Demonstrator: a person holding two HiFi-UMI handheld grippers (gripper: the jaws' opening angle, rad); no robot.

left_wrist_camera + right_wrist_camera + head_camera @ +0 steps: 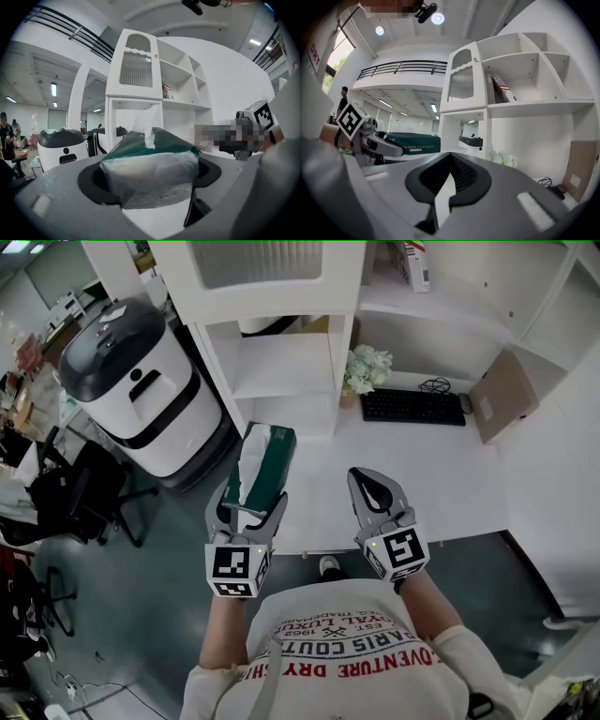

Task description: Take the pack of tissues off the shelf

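1. Left gripper (247,507): the jaws stand wide and are clamped on the near end of the pack of tissues (267,460), one pad on each long side. No slack shows between pad and wrapper in the left gripper view.
2. Pack position: it is held in the air at the left edge of the desk (441,474), near the shelf (281,362) but clear of it. The shelf lies beyond at 12 o'clock.
3. Key relation: the pack's long axis runs from 6 to about 1 o'clock, nearly in line with the jaws, so most of its length projects past the tips. The left gripper is the working one.
4. Pack appearance: soft wrapper, dark green on top, clear and pale at the end. One white sheet stands up from the slot.
5. Right gripper (378,491): jaws together, nothing between them, idle at 3 o'clock of the pack and well apart from it.
6. Judgement: removal appears essentially done. A set-down would call for the overhanging end to be kept level.
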